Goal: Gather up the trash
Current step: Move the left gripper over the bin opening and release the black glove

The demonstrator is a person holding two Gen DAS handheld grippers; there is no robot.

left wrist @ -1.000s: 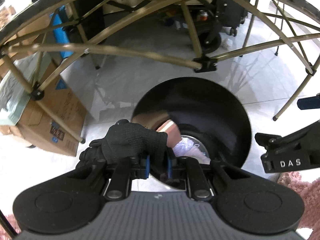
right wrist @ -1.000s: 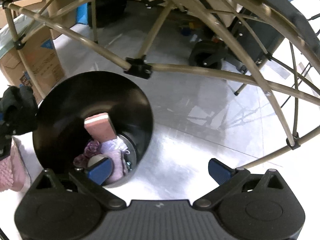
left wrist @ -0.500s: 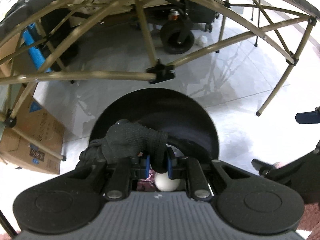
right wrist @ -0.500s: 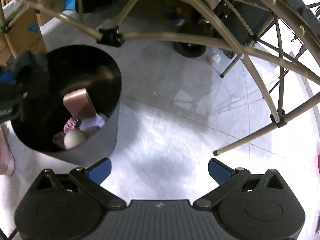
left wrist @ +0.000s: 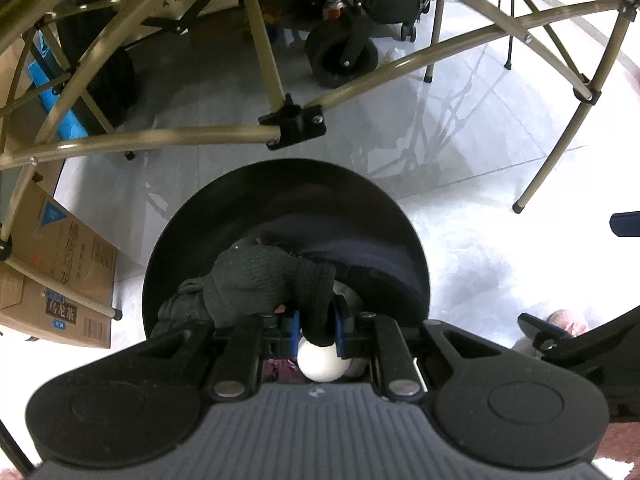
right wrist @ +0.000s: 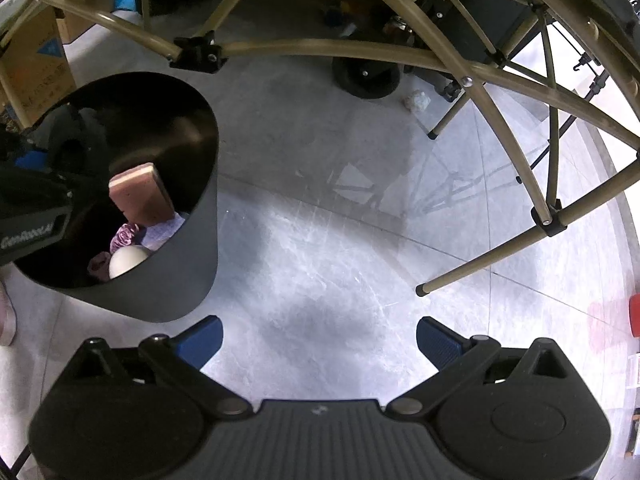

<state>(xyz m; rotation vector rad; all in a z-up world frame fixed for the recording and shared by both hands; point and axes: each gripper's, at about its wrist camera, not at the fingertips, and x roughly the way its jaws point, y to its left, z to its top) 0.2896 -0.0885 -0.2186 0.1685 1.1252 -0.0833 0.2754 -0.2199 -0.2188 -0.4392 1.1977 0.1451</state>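
Above black bin point(left wrist: 280, 200): left tongs point(left wrist: 317, 326) pinching black glove point(left wrist: 260, 284); right tongs point(right wrist: 319, 338) spread wide.

Ahead of the tongs, olive metal folding frame tubes point(left wrist: 168, 136) cross over the grey tiled floor point(right wrist: 340, 240), joined by a black bracket point(left wrist: 294, 120). Further ahead stands a black cart wheel point(left wrist: 340, 58). To the left, a brown cardboard box point(left wrist: 60, 276) rests on the floor. A small crumpled white scrap point(right wrist: 417, 100) lies near the wheel.

Black knitted glove point(left wrist: 264, 284), black bin point(right wrist: 168, 280), white ball point(right wrist: 126, 261), pink block point(right wrist: 142, 196), blue-tipped claws.
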